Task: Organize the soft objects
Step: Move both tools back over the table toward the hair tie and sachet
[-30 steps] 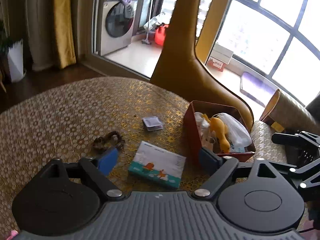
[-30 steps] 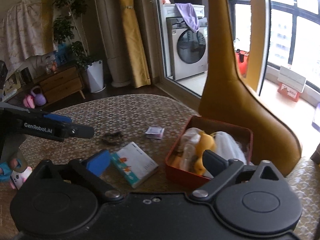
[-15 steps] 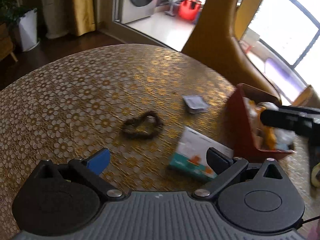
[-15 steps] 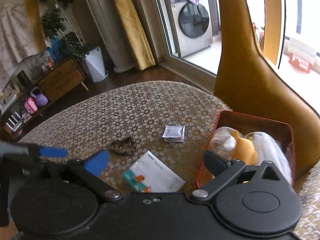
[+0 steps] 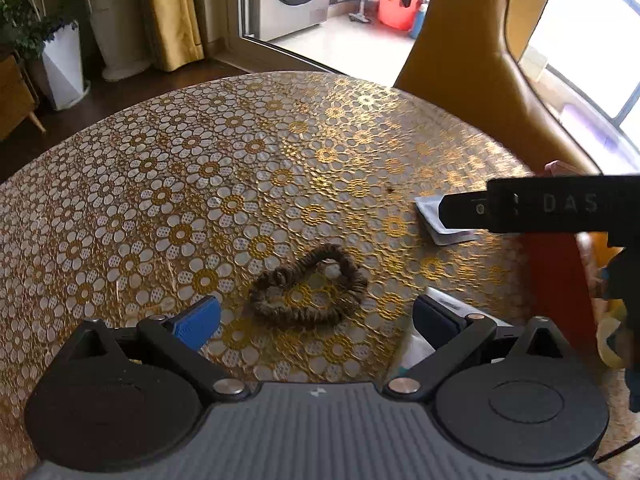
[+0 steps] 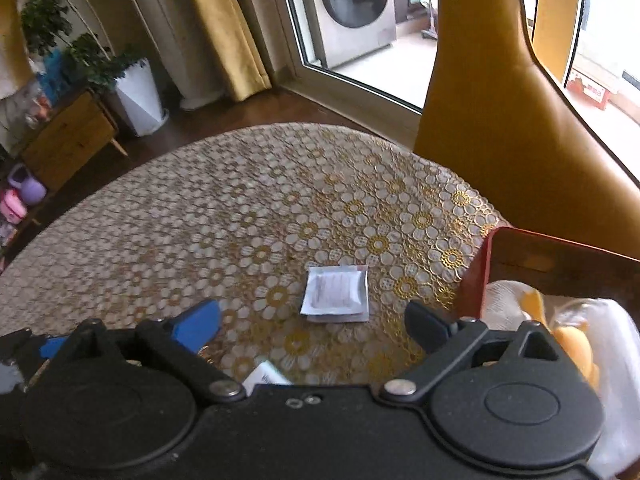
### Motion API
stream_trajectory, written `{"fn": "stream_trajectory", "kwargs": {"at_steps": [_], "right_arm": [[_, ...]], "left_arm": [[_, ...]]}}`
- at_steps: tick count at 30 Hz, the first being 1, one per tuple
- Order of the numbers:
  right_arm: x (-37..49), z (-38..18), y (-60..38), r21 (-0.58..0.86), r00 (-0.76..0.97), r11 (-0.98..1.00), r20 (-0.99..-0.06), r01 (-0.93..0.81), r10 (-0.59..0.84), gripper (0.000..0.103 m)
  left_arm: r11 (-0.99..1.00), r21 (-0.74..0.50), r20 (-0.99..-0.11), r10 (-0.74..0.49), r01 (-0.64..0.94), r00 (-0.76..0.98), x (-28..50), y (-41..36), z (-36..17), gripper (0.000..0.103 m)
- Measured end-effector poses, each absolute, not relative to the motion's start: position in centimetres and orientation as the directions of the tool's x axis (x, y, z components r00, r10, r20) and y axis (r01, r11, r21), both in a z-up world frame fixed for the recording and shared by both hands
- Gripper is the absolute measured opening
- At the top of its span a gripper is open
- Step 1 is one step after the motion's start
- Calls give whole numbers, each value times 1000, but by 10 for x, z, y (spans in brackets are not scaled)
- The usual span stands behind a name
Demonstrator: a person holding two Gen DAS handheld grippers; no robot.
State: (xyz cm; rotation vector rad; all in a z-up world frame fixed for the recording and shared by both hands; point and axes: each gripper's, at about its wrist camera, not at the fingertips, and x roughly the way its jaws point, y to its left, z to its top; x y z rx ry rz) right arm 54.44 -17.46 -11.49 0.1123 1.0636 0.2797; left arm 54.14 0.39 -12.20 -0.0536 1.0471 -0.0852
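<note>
From the left wrist, the left gripper point(image 5: 316, 316) has swung off the tissue pack point(image 5: 416, 350) and now hangs wide open and empty with the brown scrunchie point(image 5: 308, 292) lying on the bench point(image 5: 160, 184) between its fingers, so that loop looks like its next pick. From the right wrist, the right gripper point(image 6: 314, 322) has come forward and down, also wide open and holding nothing, framing the small white packet point(image 6: 336, 294) just beside the red box point(image 6: 556, 264). The box already holds soft things, so the sorting seems partly done.
</note>
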Motion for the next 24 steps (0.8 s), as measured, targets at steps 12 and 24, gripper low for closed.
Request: {"fn": "stream_trajectory", "kwargs": {"at_steps": [12, 24], "right_arm": [[568, -157, -159, 199, 417, 969, -876, -147, 243, 85], [568, -162, -146, 95, 464, 982, -871, -164, 162, 68]], "left_arm": [[997, -72, -861, -64, 3, 504, 565, 2, -153, 102], [1000, -24, -845, -12, -15, 534, 564, -8, -166, 83]]}}
